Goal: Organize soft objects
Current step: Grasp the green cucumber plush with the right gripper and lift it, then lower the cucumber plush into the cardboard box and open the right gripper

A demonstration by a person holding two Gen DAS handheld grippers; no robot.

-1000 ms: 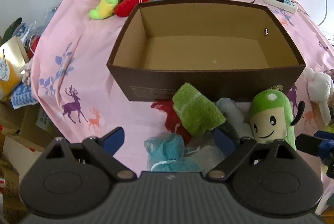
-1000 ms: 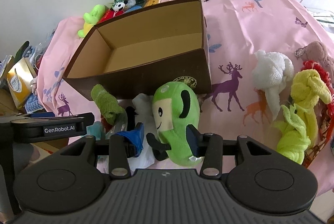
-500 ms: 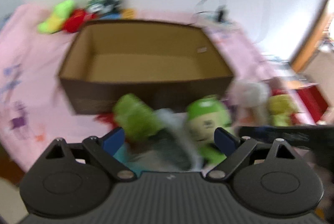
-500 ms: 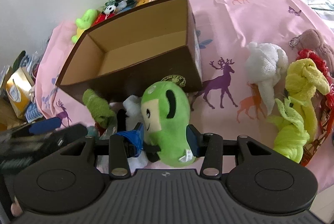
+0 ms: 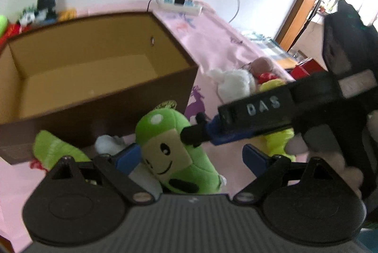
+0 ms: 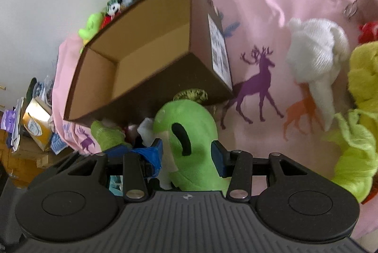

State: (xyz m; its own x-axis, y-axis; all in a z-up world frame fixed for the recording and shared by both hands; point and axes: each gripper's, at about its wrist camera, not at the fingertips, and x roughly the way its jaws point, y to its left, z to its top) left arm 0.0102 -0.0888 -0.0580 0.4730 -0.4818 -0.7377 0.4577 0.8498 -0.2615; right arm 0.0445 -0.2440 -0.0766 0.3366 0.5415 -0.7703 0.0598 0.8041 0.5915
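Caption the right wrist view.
Right hand-held gripper clamps a green plush toy before an empty cardboard box.

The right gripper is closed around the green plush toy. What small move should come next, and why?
Probably lift the right gripper and carry the green plush toy up over the near wall of the brown box. The toy is pinched between the blue pads, the box is open with a bare floor, and it stands just behind the toy. The left gripper is open and holds nothing.
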